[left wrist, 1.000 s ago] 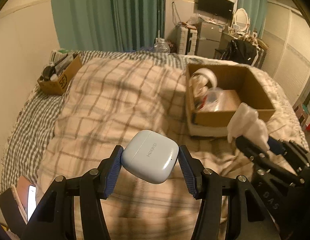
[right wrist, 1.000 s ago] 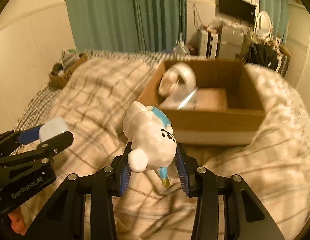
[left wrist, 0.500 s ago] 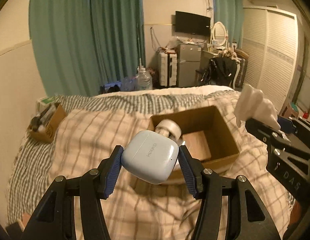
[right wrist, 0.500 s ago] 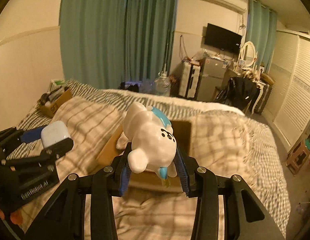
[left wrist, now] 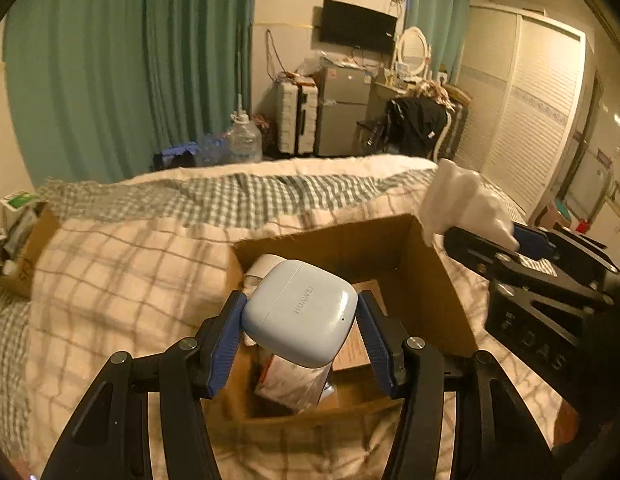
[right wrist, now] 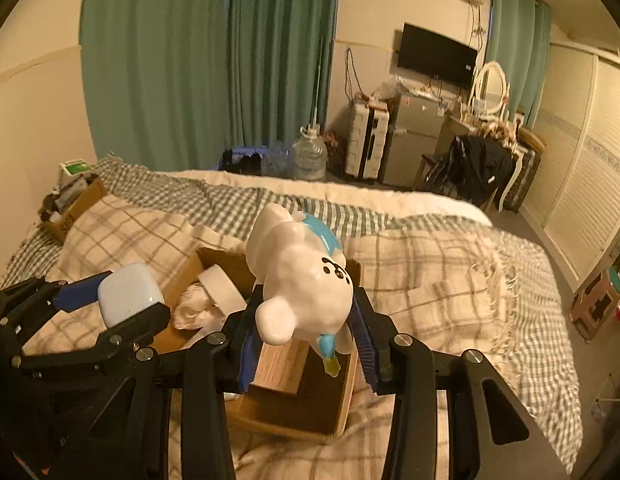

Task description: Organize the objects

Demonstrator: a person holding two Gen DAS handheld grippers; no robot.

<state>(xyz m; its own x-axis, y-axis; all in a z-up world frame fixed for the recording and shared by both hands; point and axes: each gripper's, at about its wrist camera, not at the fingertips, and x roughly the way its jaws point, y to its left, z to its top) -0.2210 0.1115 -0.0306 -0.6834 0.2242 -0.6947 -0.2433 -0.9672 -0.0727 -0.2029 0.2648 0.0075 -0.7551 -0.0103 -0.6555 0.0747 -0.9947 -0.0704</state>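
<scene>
My left gripper (left wrist: 300,332) is shut on a pale blue earbud case (left wrist: 300,314) and holds it above the near left part of an open cardboard box (left wrist: 434,288) on the bed. In the right wrist view my right gripper (right wrist: 302,340) is shut on a glossy white figurine with blue markings (right wrist: 300,280), above the same cardboard box (right wrist: 344,396). Inside the box lie a white roll (right wrist: 222,288), a foil packet (left wrist: 290,384) and a wooden-looking block (right wrist: 280,366). Each gripper shows at the edge of the other's view, the two side by side.
The box rests on a plaid blanket (left wrist: 122,280) over a checked sheet (right wrist: 542,320). A smaller cardboard box of clutter (right wrist: 70,208) sits at the bed's far left corner. Beyond the bed stand green curtains, a water jug (right wrist: 308,156), a small fridge and a wardrobe.
Both grippers have carried their objects forward and slightly up, from short of the box to above it. The box now lies directly under the fingers. Neither grip has changed.
</scene>
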